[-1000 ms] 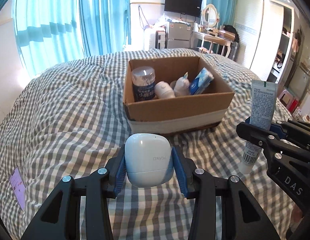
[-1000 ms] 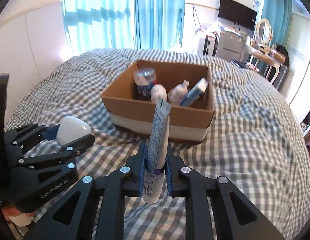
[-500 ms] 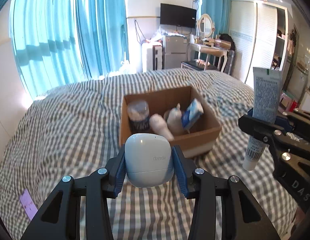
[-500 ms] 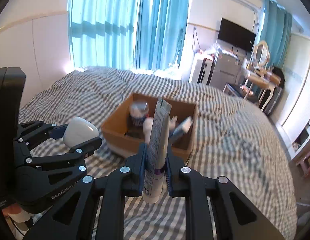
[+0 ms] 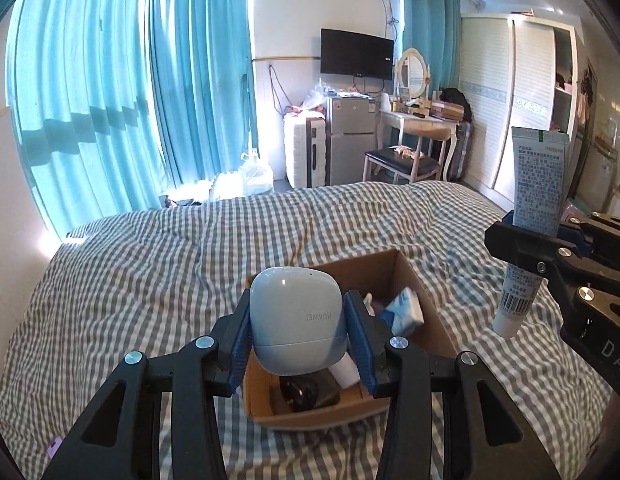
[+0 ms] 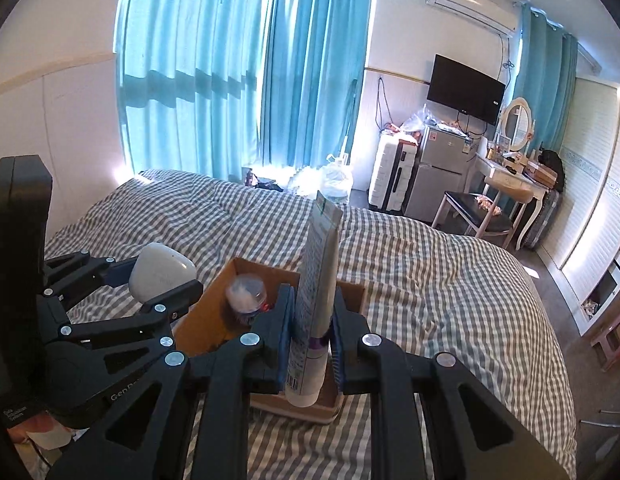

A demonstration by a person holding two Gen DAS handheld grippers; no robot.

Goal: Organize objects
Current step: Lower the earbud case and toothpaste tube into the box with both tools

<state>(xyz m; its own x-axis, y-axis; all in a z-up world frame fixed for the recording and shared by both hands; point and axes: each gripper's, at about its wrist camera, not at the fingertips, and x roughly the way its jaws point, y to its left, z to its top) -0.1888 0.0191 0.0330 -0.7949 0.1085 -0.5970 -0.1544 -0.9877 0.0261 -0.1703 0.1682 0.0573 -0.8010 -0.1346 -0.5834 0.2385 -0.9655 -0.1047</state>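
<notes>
My left gripper (image 5: 298,332) is shut on a white rounded earbud case (image 5: 296,320) and holds it above the open cardboard box (image 5: 406,268) on the checked bed. The case also shows in the right wrist view (image 6: 162,276). My right gripper (image 6: 312,336) is shut on an upright tube of cream (image 6: 316,300), cap down, over the box (image 6: 214,312). The tube shows at the right of the left wrist view (image 5: 530,216). In the box lie a clear-lidded jar (image 6: 246,296), a blue-and-white packet (image 5: 404,312) and a white bottle (image 5: 346,372).
The grey checked bedspread (image 5: 150,280) spreads all around the box. Beyond the bed stand blue curtains (image 5: 110,100), a small fridge (image 5: 350,136), a white suitcase (image 5: 304,152), a dressing table with chair (image 5: 410,148) and a wardrobe (image 5: 522,92). A purple slip (image 5: 54,446) lies at the lower left.
Both grippers have risen and moved forward over the box, still holding the case and the tube. The box now sits lower and right under the fingers in both views.
</notes>
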